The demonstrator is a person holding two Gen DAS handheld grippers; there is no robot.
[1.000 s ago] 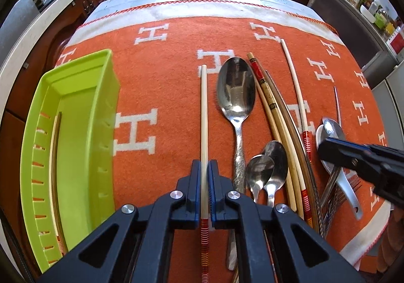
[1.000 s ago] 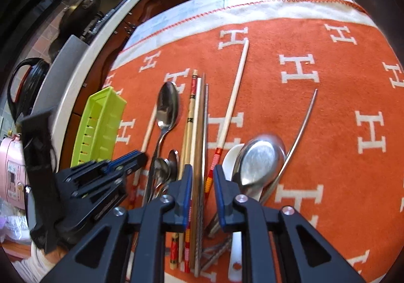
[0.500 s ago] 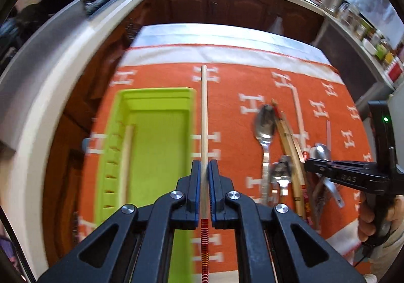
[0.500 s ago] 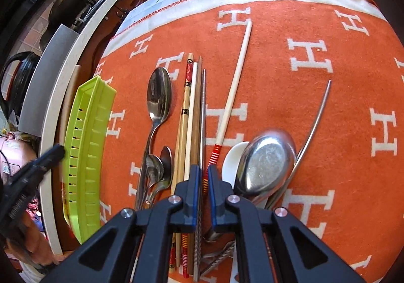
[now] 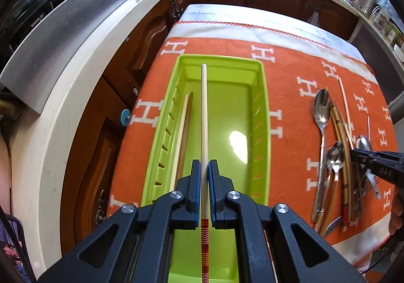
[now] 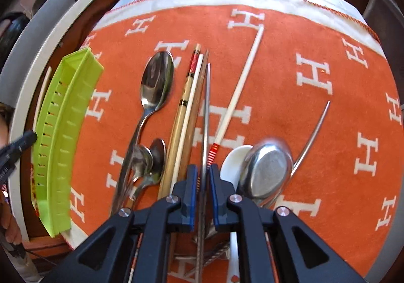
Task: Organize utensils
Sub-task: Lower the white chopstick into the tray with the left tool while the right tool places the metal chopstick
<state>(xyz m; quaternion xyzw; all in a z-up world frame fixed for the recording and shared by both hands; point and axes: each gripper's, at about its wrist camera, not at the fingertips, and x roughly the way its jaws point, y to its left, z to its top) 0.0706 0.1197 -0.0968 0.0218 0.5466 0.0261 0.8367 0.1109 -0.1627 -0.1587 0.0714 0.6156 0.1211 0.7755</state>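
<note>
Only white "H" letters pattern the orange cloth (image 5: 290, 75).

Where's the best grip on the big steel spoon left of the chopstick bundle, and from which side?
Take the large spoon on its thin handle, just below the bowl, where it lies alone on the orange cloth. Come from above, fingers straddling the handle crosswise. The bowl is wide and domed, and lower down the handle runs among the smaller spoons, so a clean grip there looks unlikely.

An orange blanket (image 6: 290, 111) with white H marks covers the table, bearing a green tray (image 5: 262, 116), spoons (image 6: 156, 80), chopsticks (image 6: 186, 116) and a ladle (image 6: 267, 169)
</note>
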